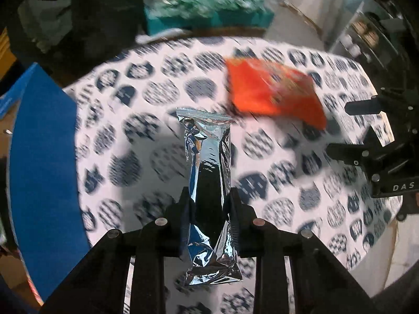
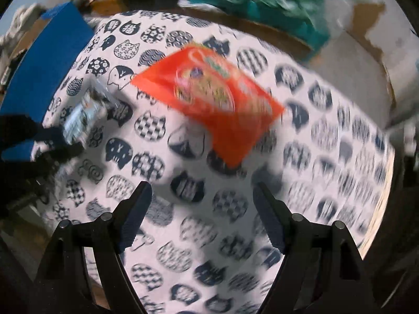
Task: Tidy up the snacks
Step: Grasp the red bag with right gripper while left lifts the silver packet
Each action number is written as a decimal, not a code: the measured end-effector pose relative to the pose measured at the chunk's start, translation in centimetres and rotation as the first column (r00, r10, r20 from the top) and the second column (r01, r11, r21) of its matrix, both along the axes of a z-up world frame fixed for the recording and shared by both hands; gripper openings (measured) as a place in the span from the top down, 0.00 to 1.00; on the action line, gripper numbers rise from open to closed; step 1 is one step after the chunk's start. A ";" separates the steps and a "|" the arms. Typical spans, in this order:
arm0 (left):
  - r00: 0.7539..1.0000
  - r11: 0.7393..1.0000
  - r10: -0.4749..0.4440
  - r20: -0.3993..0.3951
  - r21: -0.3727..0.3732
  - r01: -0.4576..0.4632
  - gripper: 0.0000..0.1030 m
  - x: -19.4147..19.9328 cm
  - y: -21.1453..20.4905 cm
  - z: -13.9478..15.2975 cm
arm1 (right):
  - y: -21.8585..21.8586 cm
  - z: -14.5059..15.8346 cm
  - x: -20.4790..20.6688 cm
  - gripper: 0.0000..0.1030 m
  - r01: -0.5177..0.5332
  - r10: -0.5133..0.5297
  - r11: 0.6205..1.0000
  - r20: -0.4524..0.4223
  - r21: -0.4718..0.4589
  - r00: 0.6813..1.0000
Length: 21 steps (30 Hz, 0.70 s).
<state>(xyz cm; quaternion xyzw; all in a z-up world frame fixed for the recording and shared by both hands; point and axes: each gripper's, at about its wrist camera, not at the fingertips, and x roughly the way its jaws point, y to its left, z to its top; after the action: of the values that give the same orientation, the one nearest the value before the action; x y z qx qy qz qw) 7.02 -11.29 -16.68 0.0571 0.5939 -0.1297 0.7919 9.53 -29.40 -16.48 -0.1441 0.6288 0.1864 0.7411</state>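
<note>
The left gripper [image 1: 209, 209] is clamping a silver foil snack packet [image 1: 208, 172] — both black fingers [image 1: 183, 214] are pressing in on the packet's lower half, so the crinkly foil is sticking out forward past the fingertips and also hanging back toward the camera. The packet is sitting above the desk, which is wearing a white cloth [image 1: 146, 110] printed with dark blue cat heads. From the right wrist view that same silver foil snack packet [image 2: 83, 117] is showing up on the far left, blurry, with the other tool's dark fingers around it.

The right gripper [image 2: 203, 209] is holding nothing; its fingers [image 2: 136, 209] are standing wide apart over the white cloth [image 2: 199, 235]. Ahead of it, an orange snack bag [image 2: 220, 110] with a round colourful picture on the front is lying on the cloth, apart from the fingertips. In the left view the orange snack bag [image 1: 267, 91] is showing just beyond and to the right of the foil packet's top edge, heavily smeared by motion blur — can't tell if the two are touching.

A blue box [image 1: 42, 162] is sitting along the left edge of the desk, and a pile of teal-green stuff [image 2: 262, 2] is sitting behind the far edge, too blurred to identify.
</note>
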 end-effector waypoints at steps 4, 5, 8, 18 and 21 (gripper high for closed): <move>0.999 0.999 0.047 0.010 -0.006 -0.047 0.74 2.5 1.5 0.4 | 1.1 -0.6 2.6 0.23 -0.103 0.103 0.993 -0.010 -0.063 0.995; 0.998 0.998 0.055 0.012 -0.006 -0.055 0.74 3.0 1.5 0.4 | 1.4 -0.8 3.2 0.23 -0.127 0.126 0.989 -0.009 -0.076 0.992; 0.998 0.998 0.068 0.019 -0.001 -0.068 0.74 4.3 1.7 0.6 | 2.4 -1.0 4.6 0.23 -0.200 0.200 0.975 -0.010 -0.095 0.980; 0.998 0.998 0.064 0.004 0.027 -0.064 0.74 6.4 2.8 0.4 | 4.6 -4.0 7.4 0.23 -0.361 0.358 0.920 -0.052 -0.152 0.932; 0.998 0.998 0.058 -0.007 0.021 -0.058 0.74 6.3 2.7 0.3 | 5.0 -4.8 8.4 0.22 -0.354 0.350 0.925 -0.057 -0.138 0.935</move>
<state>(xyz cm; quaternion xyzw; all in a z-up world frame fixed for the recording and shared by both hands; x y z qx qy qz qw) 13.28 -8.56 -16.40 0.0474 0.5996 -0.1007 0.7925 17.90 -24.44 -21.24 -0.3055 0.6162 0.2721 0.6730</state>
